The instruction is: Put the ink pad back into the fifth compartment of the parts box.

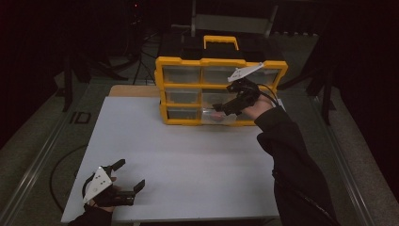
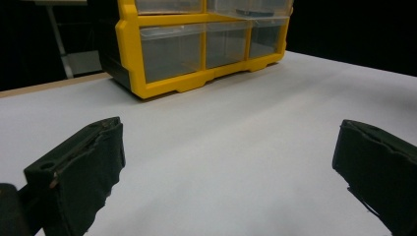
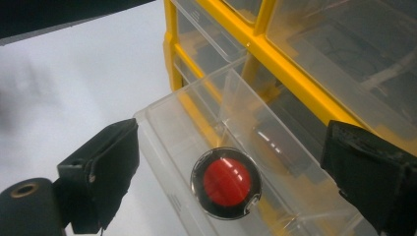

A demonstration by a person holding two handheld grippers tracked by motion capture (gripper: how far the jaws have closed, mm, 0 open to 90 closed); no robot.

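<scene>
The right tool [image 3: 231, 162] is hovering wide open over a red disc [image 3: 226, 183] lying in the pulled-out clear drawer [image 3: 196, 118] — the left tool [image 2: 226, 162] is resting open on the white surface [image 1: 188, 155].

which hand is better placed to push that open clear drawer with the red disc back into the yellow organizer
Right. The right gripper hangs open right above the pulled-out drawer holding the red disc. The left gripper sits at the table's near corner, far from the yellow organizer.

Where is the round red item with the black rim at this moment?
In the right gripper view, the round red disc with a black rim lies in the pulled-out clear plastic drawer of the yellow organiser cabinet, below the open right gripper.
</scene>
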